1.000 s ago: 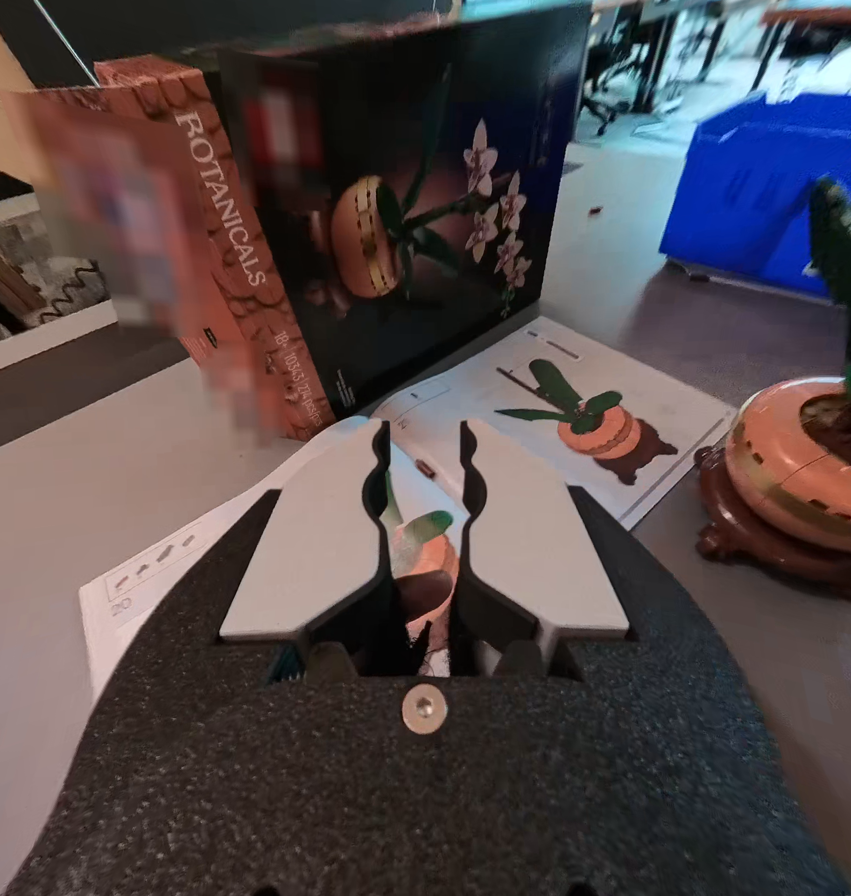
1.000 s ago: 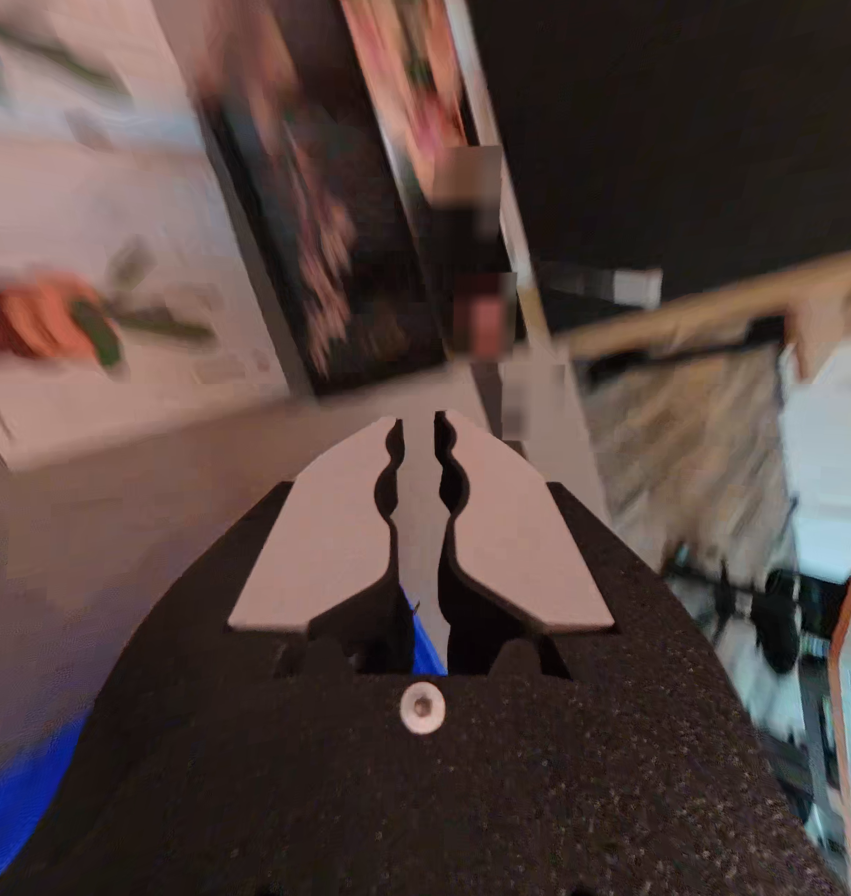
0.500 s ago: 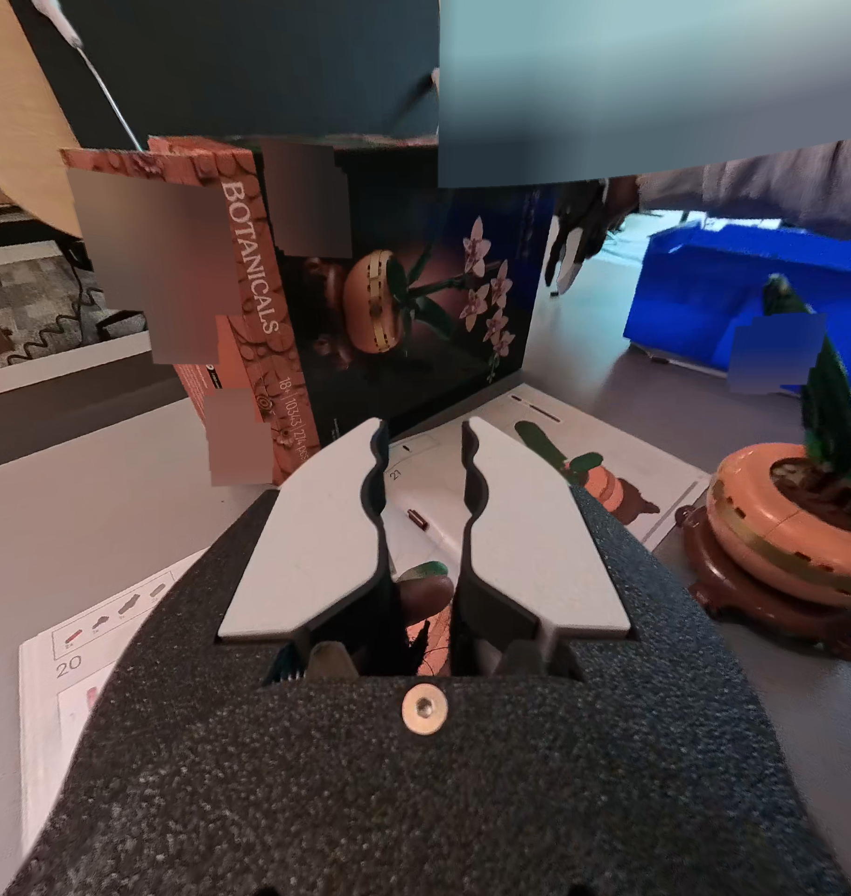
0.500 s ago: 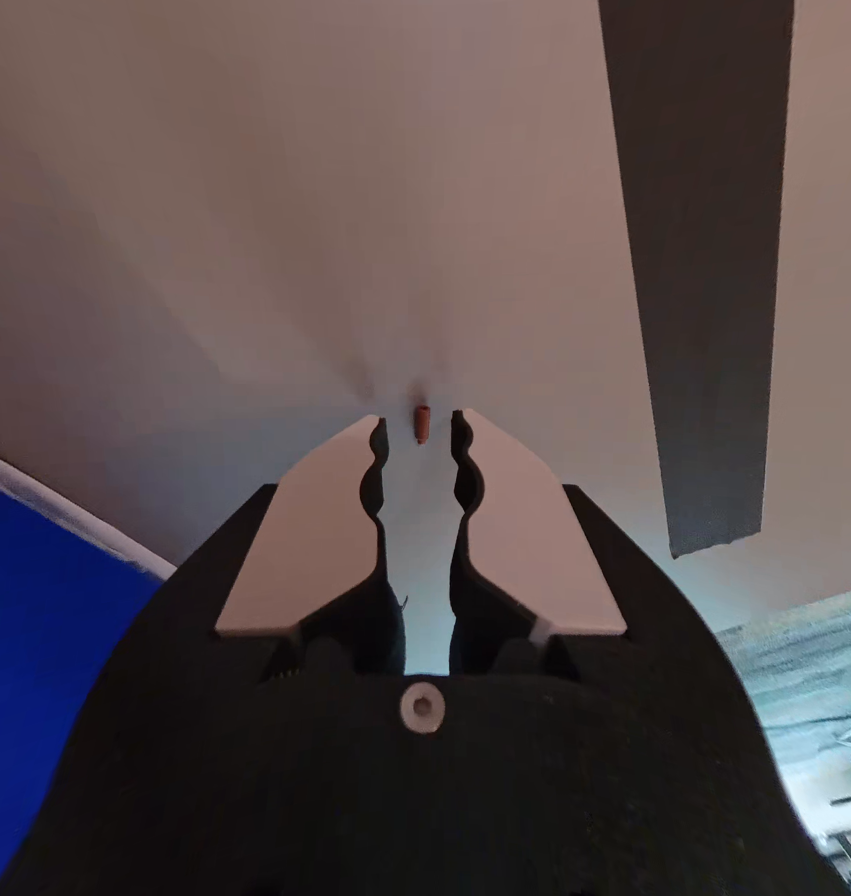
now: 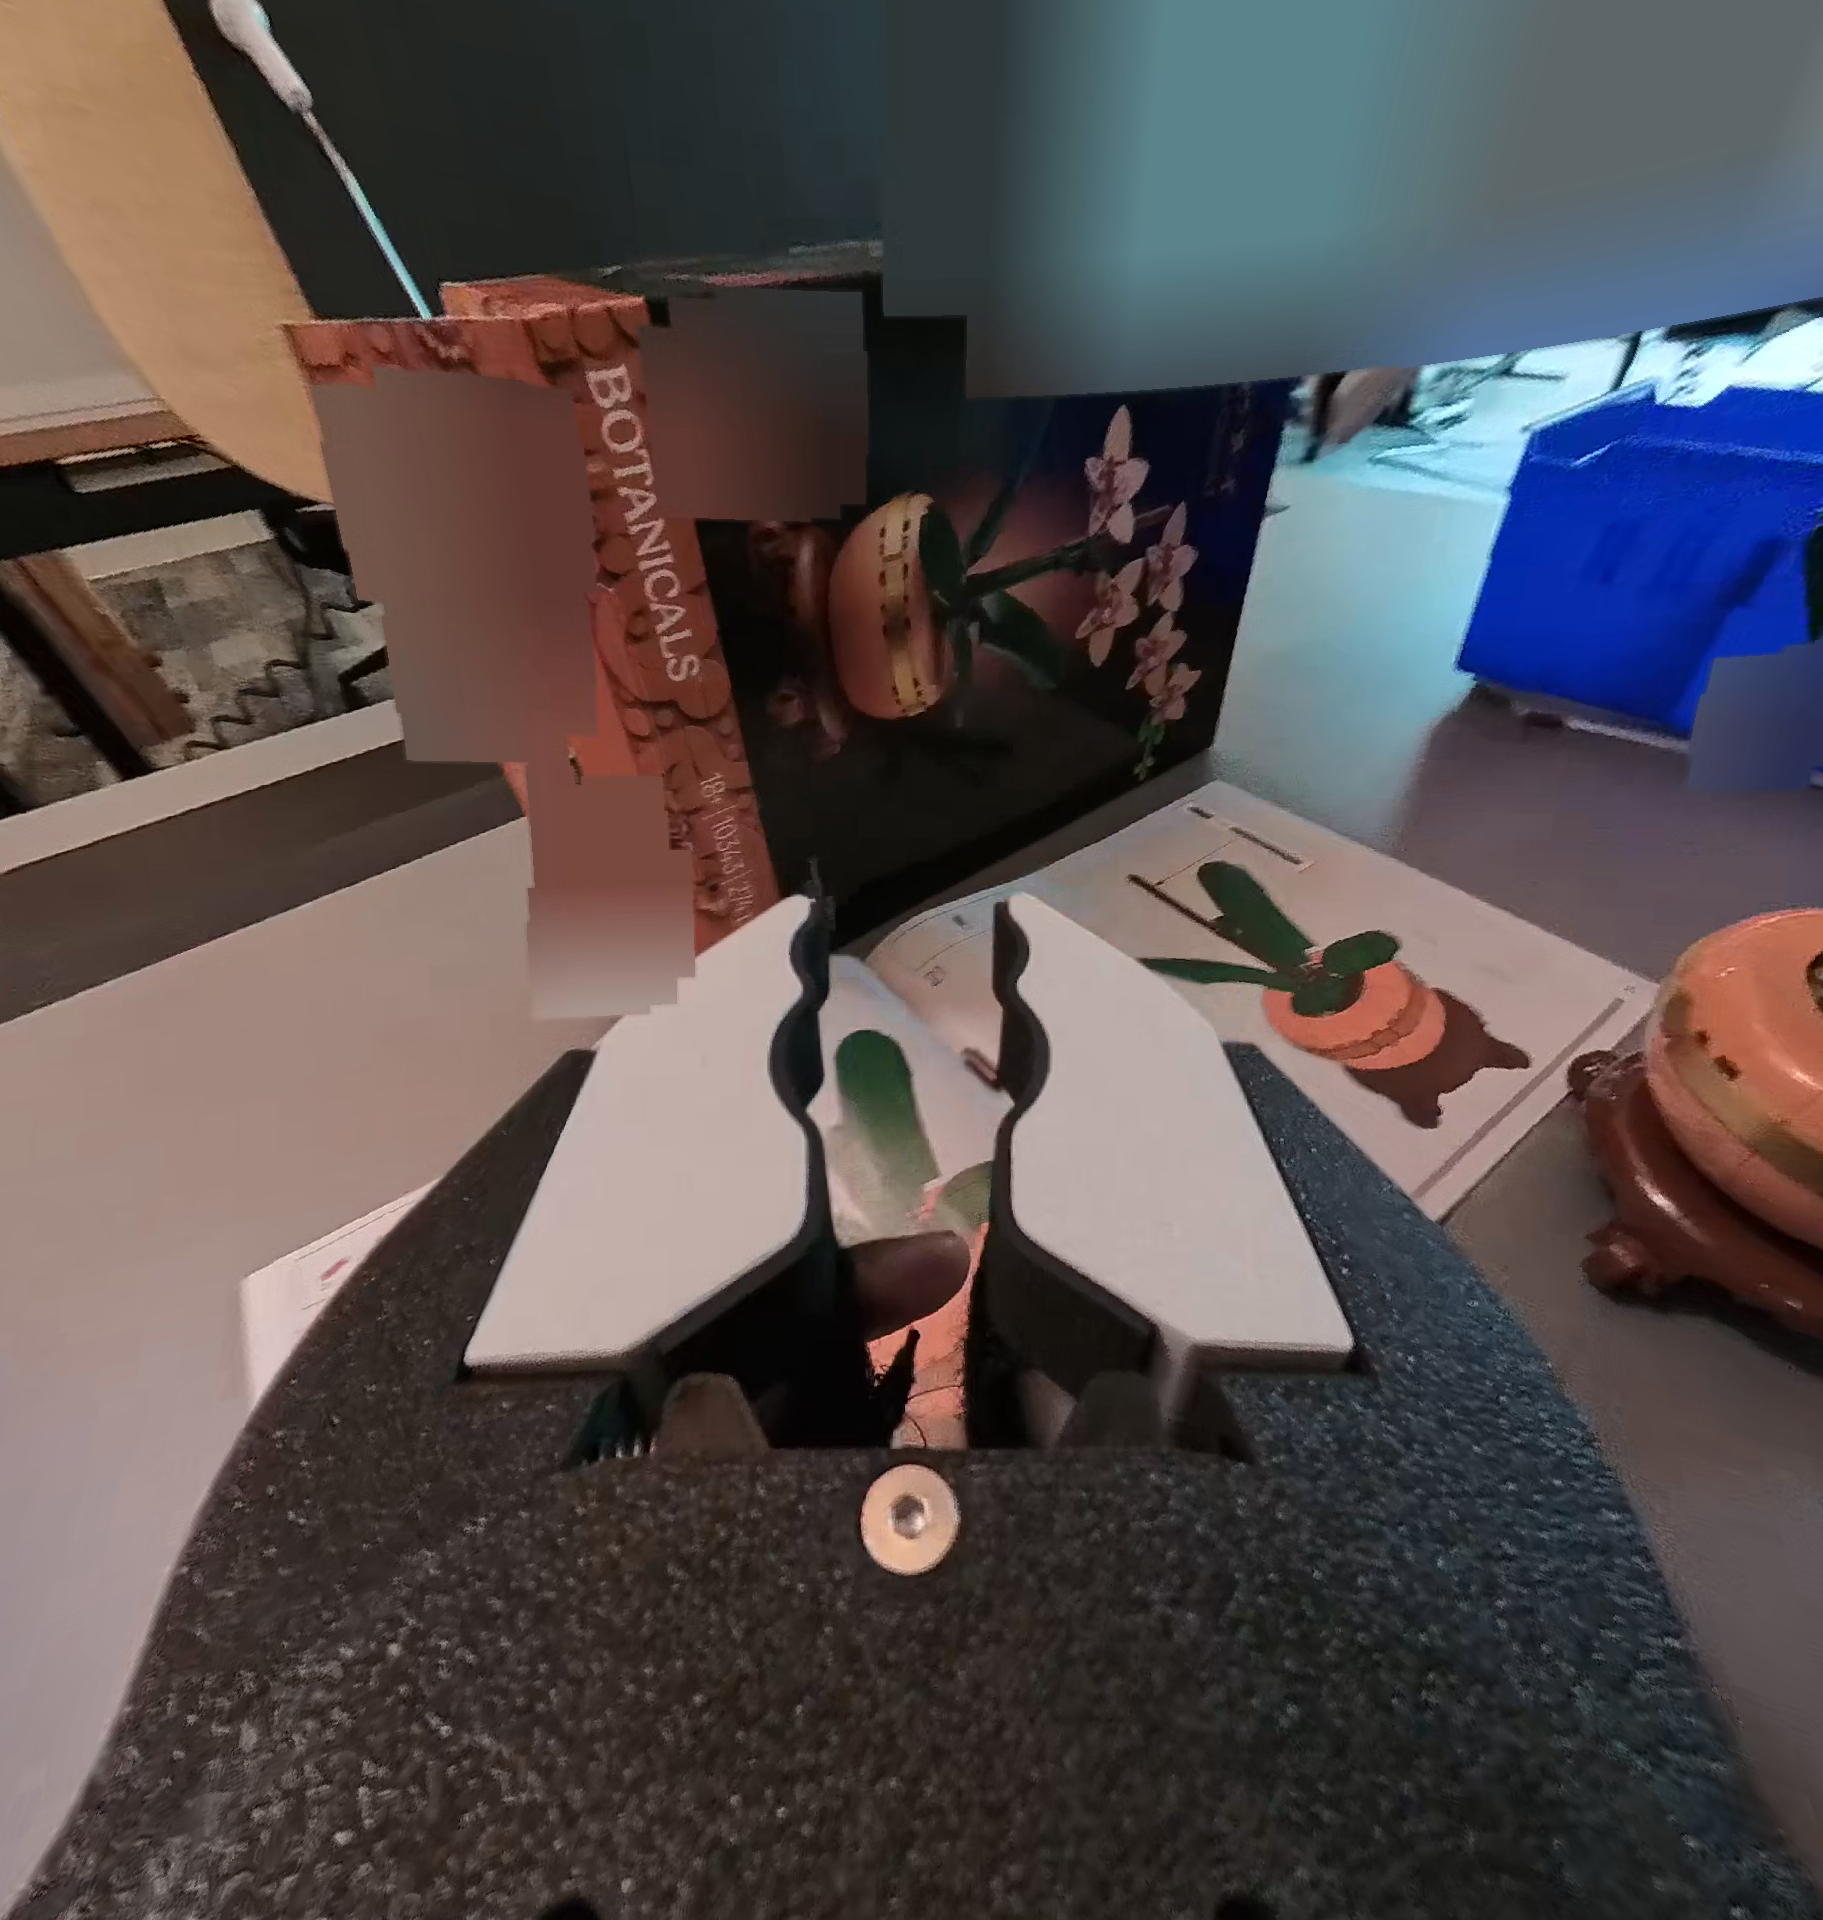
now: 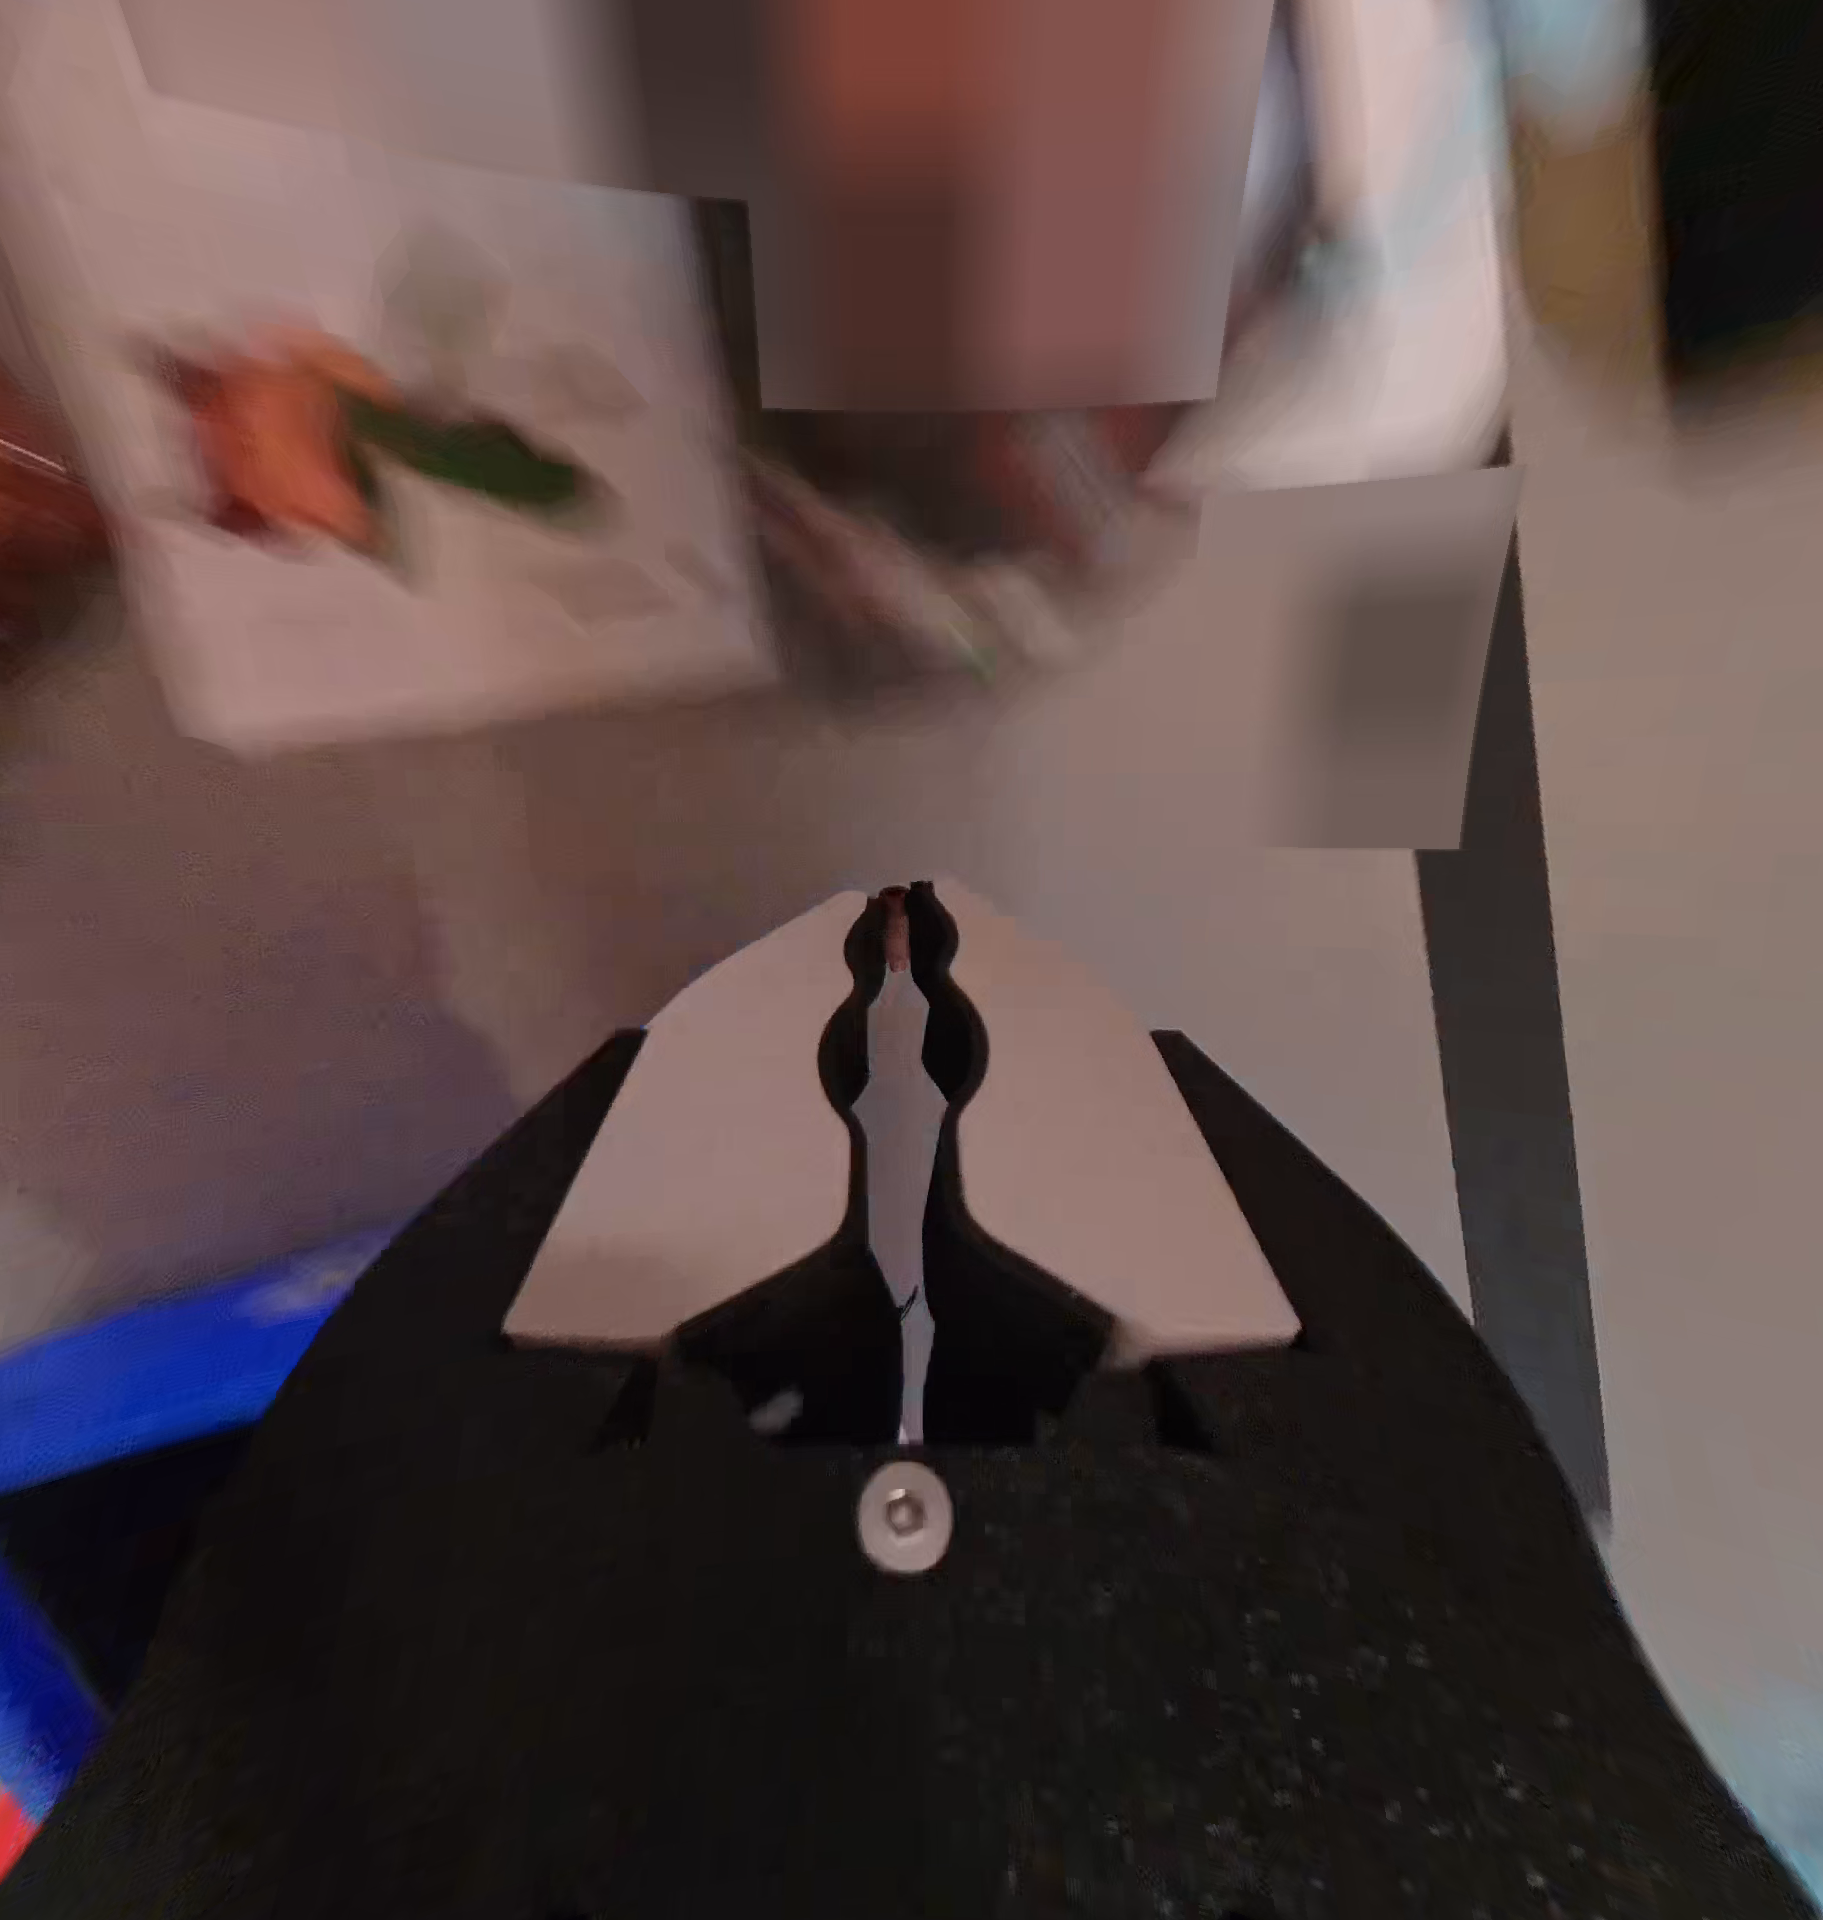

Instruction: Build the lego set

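Observation:
My left gripper (image 5: 907,920) is open and empty, held above the open instruction booklet (image 5: 1302,935) on the grey table. The part-built orange pot on its brown stand (image 5: 1780,1122) sits at the right edge of the left wrist view. My right gripper (image 6: 902,894) is shut on a small reddish-brown peg (image 6: 896,930), pinched at the very fingertips above the table. The right wrist view is blurred by motion; the booklet (image 6: 450,520) shows at its upper left.
The set's box (image 5: 886,623) stands upright behind the booklet. A blue bin (image 5: 1655,582) sits at the far right; its blue edge also shows in the right wrist view (image 6: 107,1371). The table's dark edge (image 6: 1509,1039) runs down the right. There is about 30 centimeters between the tips of the two grippers.
My right gripper has closed on the small peg that lay on the table just ahead of its tips and has swung away with it. My left gripper has shifted slightly over the booklet.

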Available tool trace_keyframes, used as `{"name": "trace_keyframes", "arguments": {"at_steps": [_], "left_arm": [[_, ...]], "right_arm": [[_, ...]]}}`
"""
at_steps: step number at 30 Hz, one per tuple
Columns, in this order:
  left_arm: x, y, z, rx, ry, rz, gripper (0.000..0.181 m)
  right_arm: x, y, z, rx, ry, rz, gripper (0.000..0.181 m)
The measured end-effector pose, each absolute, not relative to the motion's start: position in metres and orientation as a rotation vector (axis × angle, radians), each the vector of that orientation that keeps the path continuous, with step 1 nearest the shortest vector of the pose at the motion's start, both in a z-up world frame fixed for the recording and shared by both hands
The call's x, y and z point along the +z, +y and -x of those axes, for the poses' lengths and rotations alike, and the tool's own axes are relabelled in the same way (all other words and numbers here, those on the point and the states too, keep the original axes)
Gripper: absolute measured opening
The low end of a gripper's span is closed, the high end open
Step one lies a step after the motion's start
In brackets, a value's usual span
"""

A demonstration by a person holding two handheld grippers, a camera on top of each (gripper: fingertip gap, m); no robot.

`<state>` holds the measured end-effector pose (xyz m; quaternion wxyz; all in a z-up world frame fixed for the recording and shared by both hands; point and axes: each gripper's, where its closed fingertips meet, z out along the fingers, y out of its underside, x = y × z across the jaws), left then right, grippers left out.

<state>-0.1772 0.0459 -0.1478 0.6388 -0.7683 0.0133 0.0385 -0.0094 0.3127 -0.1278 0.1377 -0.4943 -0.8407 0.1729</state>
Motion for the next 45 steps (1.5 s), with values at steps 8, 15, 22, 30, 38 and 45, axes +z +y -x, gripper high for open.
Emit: {"name": "trace_keyframes", "arguments": {"at_steps": [8, 15, 22, 30, 38, 45], "left_arm": [[-0.145, 0.033, 0.198, 0.191, -0.087, 1.784, 0.029], [-0.139, 0.033, 0.191, 0.173, -0.053, 1.766, 0.03], [-0.17, 0.038, 0.158, -0.113, 0.018, 1.945, 0.021], [-0.183, 0.039, 0.166, 0.02, 0.038, 2.02, 0.025], [-0.184, 0.041, 0.16, 0.033, 0.09, 2.029, 0.027], [-0.18, 0.041, 0.157, -0.005, 0.083, 2.004, 0.027]], "right_arm": [[-0.165, 0.056, 0.113, 0.839, -2.696, 0.626, 0.005], [-0.231, 0.048, 0.14, 0.726, -2.844, 0.369, 0.026], [-0.206, 0.048, 0.155, 0.888, -2.641, 0.364, 0.03], [-0.157, 0.148, 0.045, 0.462, -2.971, 0.612, 0.013], [-0.231, 0.261, -0.084, -0.388, -3.202, 1.291, 0.018], [-0.244, 0.293, -0.113, -0.799, -3.152, 1.22, 0.028]]}}
